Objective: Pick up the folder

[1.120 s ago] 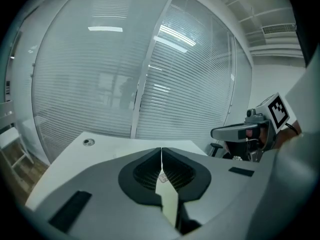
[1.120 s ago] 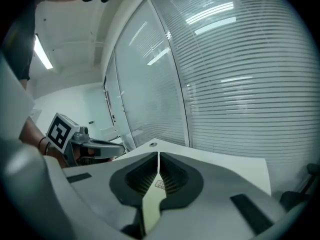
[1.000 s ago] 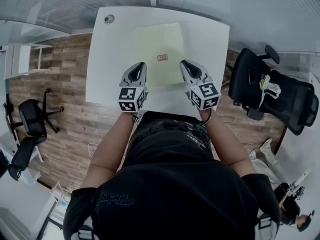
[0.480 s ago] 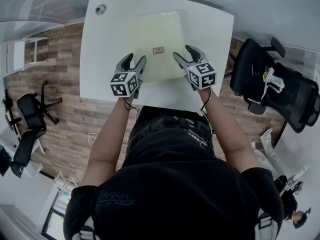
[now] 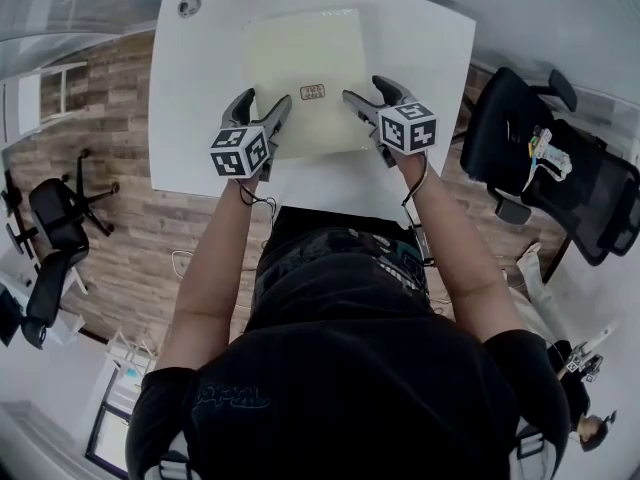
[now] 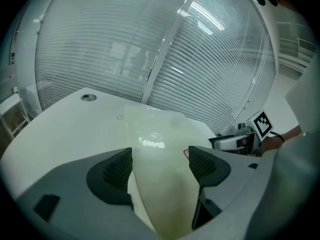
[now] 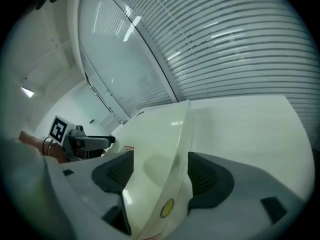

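two grippers, one folder: my left gripper (image 5: 262, 105) and right gripper (image 5: 365, 90) have just been opening and stand wide, each straddling a near side of the pale folder (image 5: 305, 58) without pinching it. beyond them it lies flat on the white worktop (image 5: 200, 88). my worry: if i close on only the slick top cover, it could fan open or slide out as i lift.
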Demonstrator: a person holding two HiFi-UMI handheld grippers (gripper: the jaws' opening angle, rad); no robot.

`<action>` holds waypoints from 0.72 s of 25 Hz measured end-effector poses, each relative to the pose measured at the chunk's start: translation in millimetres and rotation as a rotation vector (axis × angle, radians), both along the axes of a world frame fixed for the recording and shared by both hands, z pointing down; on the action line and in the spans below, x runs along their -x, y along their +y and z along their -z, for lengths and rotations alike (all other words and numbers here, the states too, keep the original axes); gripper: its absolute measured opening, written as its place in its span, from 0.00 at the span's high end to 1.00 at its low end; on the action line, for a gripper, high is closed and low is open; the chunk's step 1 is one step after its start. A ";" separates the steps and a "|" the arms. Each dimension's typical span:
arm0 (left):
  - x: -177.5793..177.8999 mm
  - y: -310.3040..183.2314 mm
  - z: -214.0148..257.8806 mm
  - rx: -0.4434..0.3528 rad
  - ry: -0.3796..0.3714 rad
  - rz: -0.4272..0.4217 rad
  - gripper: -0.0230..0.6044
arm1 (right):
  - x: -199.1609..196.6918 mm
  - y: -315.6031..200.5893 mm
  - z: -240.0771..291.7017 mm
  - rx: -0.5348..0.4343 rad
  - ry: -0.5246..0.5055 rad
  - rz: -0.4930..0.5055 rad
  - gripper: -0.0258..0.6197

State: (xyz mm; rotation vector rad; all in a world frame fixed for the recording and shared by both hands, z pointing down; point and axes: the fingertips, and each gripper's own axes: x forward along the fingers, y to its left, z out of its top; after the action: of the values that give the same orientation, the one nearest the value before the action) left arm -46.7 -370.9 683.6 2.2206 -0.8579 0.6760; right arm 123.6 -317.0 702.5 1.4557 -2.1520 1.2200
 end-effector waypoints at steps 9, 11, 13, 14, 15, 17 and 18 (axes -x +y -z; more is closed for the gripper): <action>4.0 -0.7 -8.1 0.036 -0.001 0.033 0.35 | 2.7 0.1 -13.7 0.033 -0.042 0.012 0.44; 3.5 0.1 -11.9 0.049 -0.004 0.028 0.35 | 3.0 1.0 -14.9 0.035 -0.042 0.013 0.44; 3.8 -0.2 -14.7 0.058 -0.005 0.029 0.35 | 3.4 1.1 -15.2 0.035 -0.044 0.012 0.44; 3.9 -0.6 -16.0 0.062 -0.005 0.031 0.35 | 3.5 1.1 -15.4 0.036 -0.044 0.011 0.44; 3.8 -1.0 -17.4 0.067 -0.004 0.031 0.35 | 3.5 1.0 -15.8 0.036 -0.045 0.011 0.43; 3.6 -1.6 -20.3 0.079 -0.001 0.030 0.35 | 3.4 0.7 -17.0 0.040 -0.049 0.010 0.43; 3.7 -1.4 -21.8 0.087 -0.001 0.028 0.35 | 3.5 0.6 -17.8 0.044 -0.053 0.009 0.43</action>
State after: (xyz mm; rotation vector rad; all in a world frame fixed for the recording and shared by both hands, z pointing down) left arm -50.5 -372.3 705.5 2.1270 -0.8428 0.6881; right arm 120.1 -316.4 720.3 1.4097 -2.1489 1.3090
